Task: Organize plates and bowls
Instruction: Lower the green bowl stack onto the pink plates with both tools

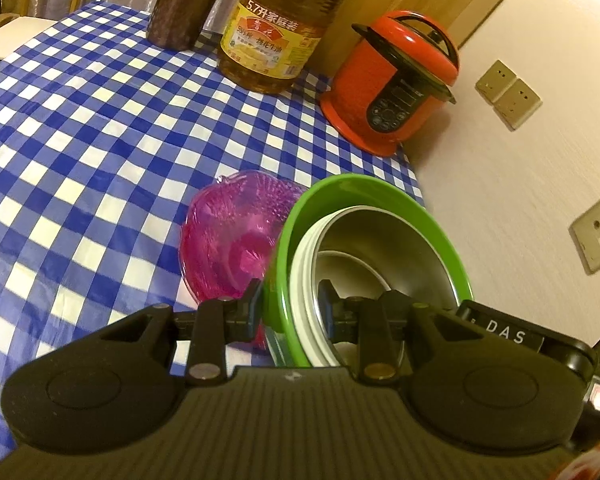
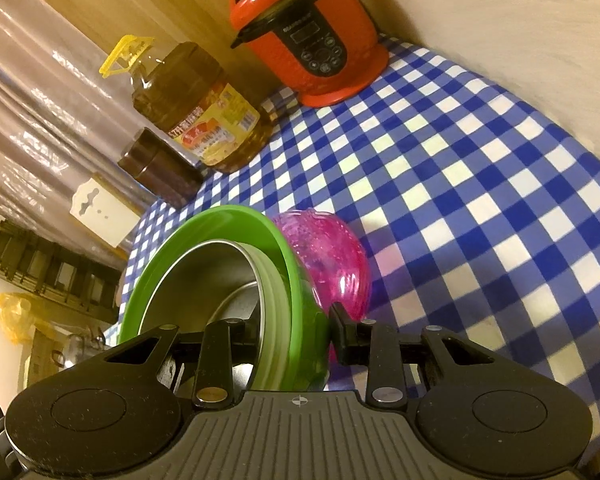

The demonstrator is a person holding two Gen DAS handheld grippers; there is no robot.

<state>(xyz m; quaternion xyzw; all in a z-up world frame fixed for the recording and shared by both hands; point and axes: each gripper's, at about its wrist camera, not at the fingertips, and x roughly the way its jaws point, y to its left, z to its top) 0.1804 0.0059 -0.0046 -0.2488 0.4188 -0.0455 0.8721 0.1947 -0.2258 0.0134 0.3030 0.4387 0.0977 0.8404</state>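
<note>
Both tongs pinch the rim of the same nested stack. The left tongs (image 1: 290,306) clamp the green bowl (image 1: 380,188) and the white and steel bowls inside it; the right tongs (image 2: 296,334) grip the opposite side. The pink bowl (image 1: 236,236) sits under the stack, which appears held above the checked surface (image 1: 80,140), equally near both hands.

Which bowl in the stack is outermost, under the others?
The pink bowl: translucent and ribbed, it sits outside the green bowl, which in turn holds the white and steel ones.
</note>
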